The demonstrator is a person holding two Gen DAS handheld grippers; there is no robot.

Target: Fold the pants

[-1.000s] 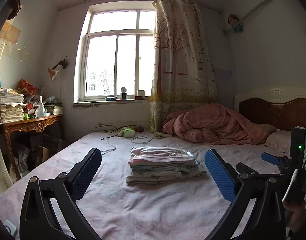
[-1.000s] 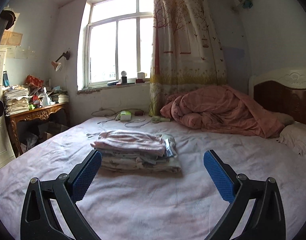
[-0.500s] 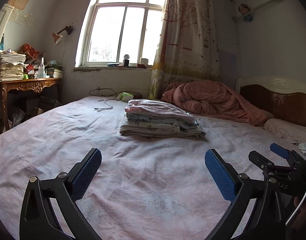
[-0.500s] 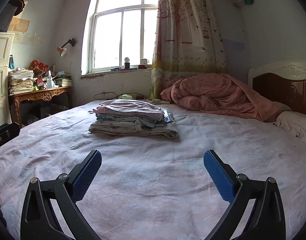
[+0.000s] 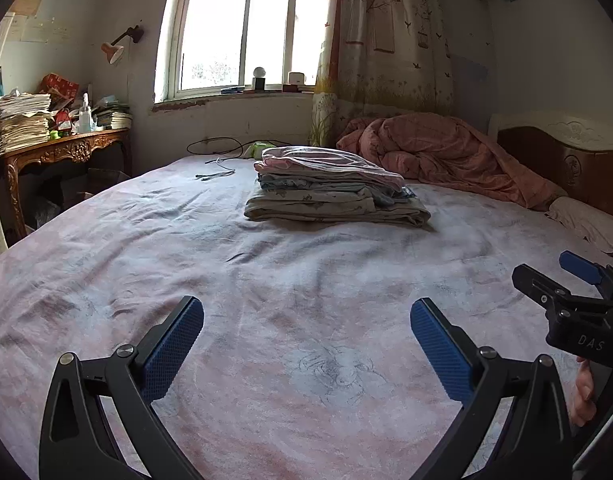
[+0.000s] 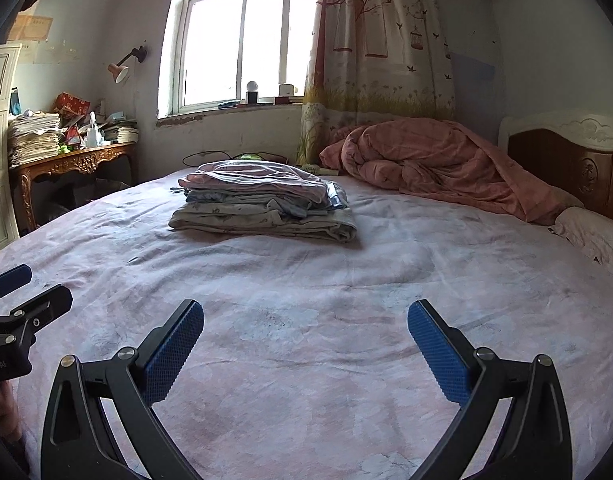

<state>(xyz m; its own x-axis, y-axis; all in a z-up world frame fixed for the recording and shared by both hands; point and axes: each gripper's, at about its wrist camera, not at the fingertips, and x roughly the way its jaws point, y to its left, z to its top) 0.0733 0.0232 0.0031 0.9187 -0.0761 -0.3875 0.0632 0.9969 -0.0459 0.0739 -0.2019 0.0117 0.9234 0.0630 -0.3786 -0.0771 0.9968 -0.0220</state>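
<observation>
Sitting far ahead of both grippers, a stack of folded clothes [image 5: 330, 188] rests on the pink bed [image 5: 266, 280]. The left gripper [image 5: 306, 340] is spread wide and holds nothing. The right gripper [image 6: 306, 340] is spread wide too, with nothing in it. Both hang low over bare sheet, side by side.
</observation>
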